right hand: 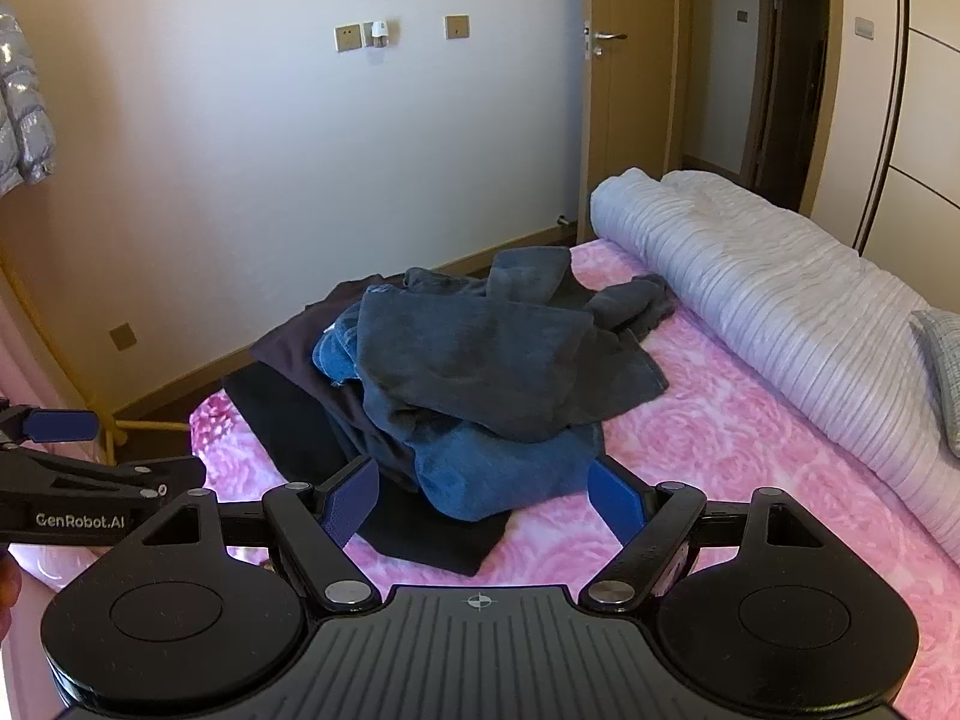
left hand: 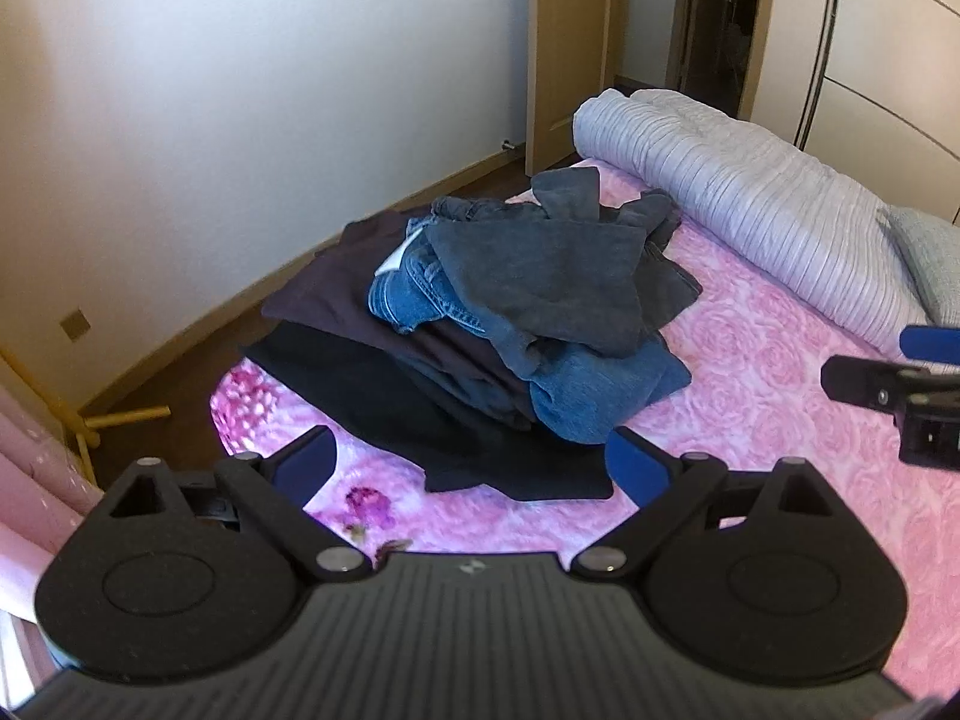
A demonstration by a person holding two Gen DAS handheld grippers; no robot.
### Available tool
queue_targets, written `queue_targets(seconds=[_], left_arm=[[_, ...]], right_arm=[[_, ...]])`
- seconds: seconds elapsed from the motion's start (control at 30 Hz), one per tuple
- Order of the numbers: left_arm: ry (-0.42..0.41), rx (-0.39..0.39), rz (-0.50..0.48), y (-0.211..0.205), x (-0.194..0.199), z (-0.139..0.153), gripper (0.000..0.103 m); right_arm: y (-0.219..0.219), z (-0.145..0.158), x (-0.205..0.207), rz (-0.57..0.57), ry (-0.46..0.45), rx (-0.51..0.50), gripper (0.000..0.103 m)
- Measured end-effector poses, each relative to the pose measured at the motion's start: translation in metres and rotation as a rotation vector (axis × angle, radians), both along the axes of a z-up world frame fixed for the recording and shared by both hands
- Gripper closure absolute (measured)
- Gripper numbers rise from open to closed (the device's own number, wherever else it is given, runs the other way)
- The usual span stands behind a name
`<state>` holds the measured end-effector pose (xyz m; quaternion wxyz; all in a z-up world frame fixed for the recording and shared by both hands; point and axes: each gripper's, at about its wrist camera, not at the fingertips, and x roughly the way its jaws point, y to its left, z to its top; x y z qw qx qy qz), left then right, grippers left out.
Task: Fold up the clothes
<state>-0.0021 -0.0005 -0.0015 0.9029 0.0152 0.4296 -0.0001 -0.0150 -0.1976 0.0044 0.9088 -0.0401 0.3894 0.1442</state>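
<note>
A pile of clothes point(left hand: 492, 324) lies on the pink bed point(left hand: 750, 420): a dark grey garment point(left hand: 540, 276) on top, blue jeans point(left hand: 414, 294), a blue garment point(left hand: 606, 390), a dark purple one point(left hand: 336, 288) and a black one point(left hand: 384, 402) underneath. The pile also shows in the right wrist view point(right hand: 480, 372). My left gripper point(left hand: 471, 468) is open and empty, just in front of the pile. My right gripper point(right hand: 486, 504) is open and empty, close to the pile's near edge. Each gripper shows in the other's view: the right one point(left hand: 894, 372), the left one point(right hand: 78, 450).
A rolled grey-lilac quilt point(left hand: 750, 192) lies along the far side of the bed, with a grey pillow point(left hand: 930, 258) at its right. A wall point(left hand: 240, 120), a wooden door point(left hand: 564, 48) and dark floor point(left hand: 198, 354) lie beyond the bed's left edge.
</note>
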Motion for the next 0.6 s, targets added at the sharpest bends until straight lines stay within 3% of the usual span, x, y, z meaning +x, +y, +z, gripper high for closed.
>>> queue_targets(seconds=[0.17, 0.33, 0.6], left_arm=[[0.0, -0.05, 0.019, -0.002, -0.007, -0.005, 0.016], [-0.049, -0.007, 0.032, -0.016, -0.029, -0.007, 0.016], [-0.058, -0.014, 0.044, -0.022, -0.036, 0.001, 0.015]], right_arm=[[-0.011, 0.002, -0.007, 0.002, -0.036, 0.036, 0.023], [-0.021, 0.005, -0.014, 0.003, -0.068, 0.067, 0.023], [-0.03, 0.015, -0.026, 0.013, -0.075, 0.076, 0.023]])
